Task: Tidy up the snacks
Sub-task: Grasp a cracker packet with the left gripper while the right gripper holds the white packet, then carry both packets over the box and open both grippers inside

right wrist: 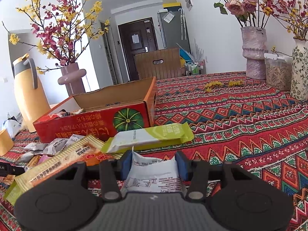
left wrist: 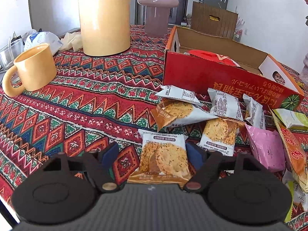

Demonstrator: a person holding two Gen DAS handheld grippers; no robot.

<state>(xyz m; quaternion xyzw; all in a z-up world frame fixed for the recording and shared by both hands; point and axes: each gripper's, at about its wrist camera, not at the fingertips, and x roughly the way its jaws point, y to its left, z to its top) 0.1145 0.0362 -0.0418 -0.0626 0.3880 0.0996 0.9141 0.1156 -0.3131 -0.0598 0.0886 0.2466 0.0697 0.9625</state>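
A red cardboard box (left wrist: 221,77) stands open on the patterned tablecloth, with a red packet inside. Several oat-crisp packets (left wrist: 177,111) lie in a heap in front of it. My left gripper (left wrist: 153,154) is open, its blue pads either side of one oat-crisp packet (left wrist: 163,157) that lies flat on the cloth. In the right wrist view the box (right wrist: 100,121) is ahead on the left. My right gripper (right wrist: 154,163) is shut on a white snack packet (right wrist: 152,177). A green-and-white bar (right wrist: 150,136) and an orange-yellow bar (right wrist: 57,165) lie just beyond.
A yellow mug (left wrist: 32,69), a yellow thermos jug (left wrist: 104,17) and a mauve vase (left wrist: 156,5) stand left of and behind the box. A pink packet (left wrist: 267,148) lies at right. Flower vases (right wrist: 254,53) and a storage jar (right wrist: 277,71) stand at the far right.
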